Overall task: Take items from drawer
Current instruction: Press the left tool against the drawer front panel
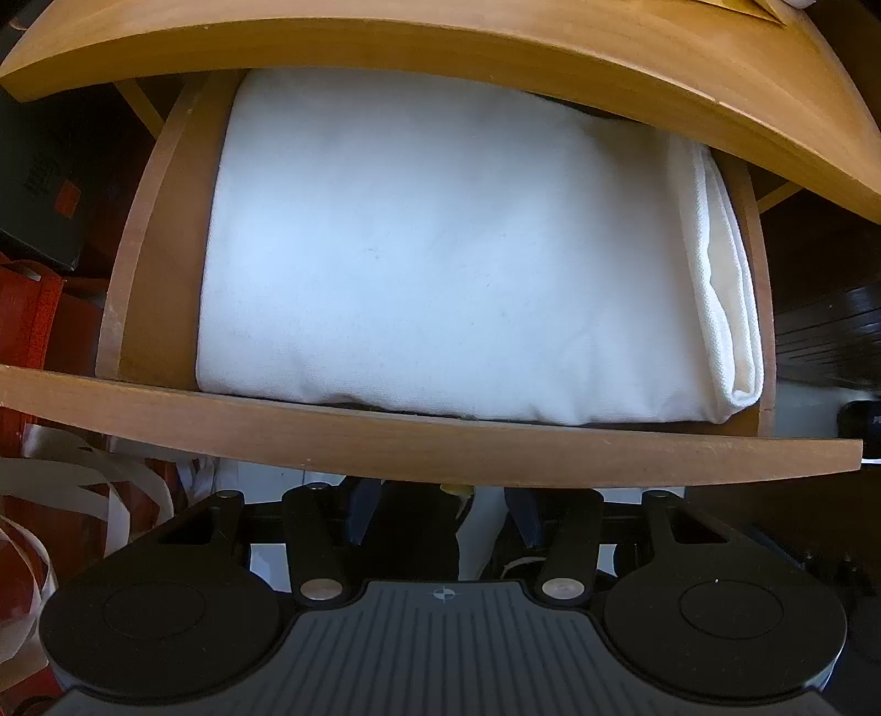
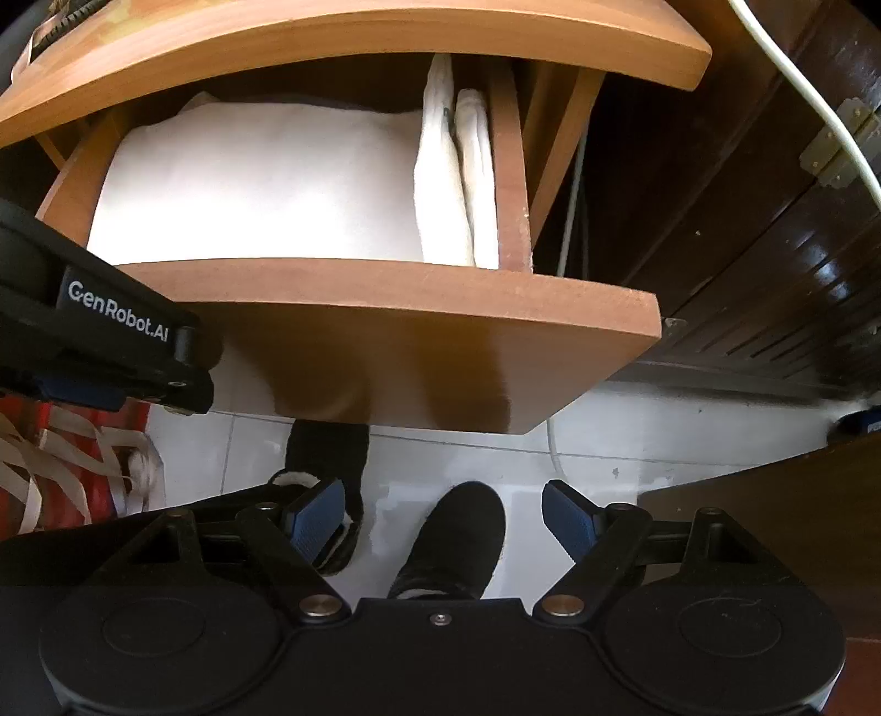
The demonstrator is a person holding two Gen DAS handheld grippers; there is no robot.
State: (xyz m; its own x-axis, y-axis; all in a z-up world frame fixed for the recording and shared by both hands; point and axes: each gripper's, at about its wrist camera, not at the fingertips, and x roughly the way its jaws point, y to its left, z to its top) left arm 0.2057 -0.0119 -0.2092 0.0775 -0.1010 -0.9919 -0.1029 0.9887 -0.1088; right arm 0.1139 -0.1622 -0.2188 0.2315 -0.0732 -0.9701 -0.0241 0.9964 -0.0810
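In the left wrist view, an open brown wooden drawer (image 1: 418, 440) is seen from above, pulled out from under the light wooden desk (image 1: 440, 49) top. A large folded white cloth (image 1: 440, 259) fills nearly the whole drawer, reaching from close to the left wall to the right wall, with its folded layers shown along the right edge and its near edge lying against the drawer front. The left tool (image 1: 440, 517) is held below the drawer front, its blue pads partly hidden behind that front panel; the jaws are seen standing apart with nothing clamped between them. Red bags with white ribbon handles (image 1: 49, 495) are seen at the lower left on the floor. In the right wrist view, the same drawer (image 2: 385, 308) is shown with the white cloth (image 2: 259, 187) inside, and further folded white pieces (image 2: 473, 182) are stood on edge against its right wall. The right tool (image 2: 443, 523) is held wide apart and empty over the white tiled floor (image 2: 594, 457), near the drawer front, above the person's black shoes (image 2: 457, 534). The left tool (image 2: 110, 341) is seen at the drawer's left front corner.
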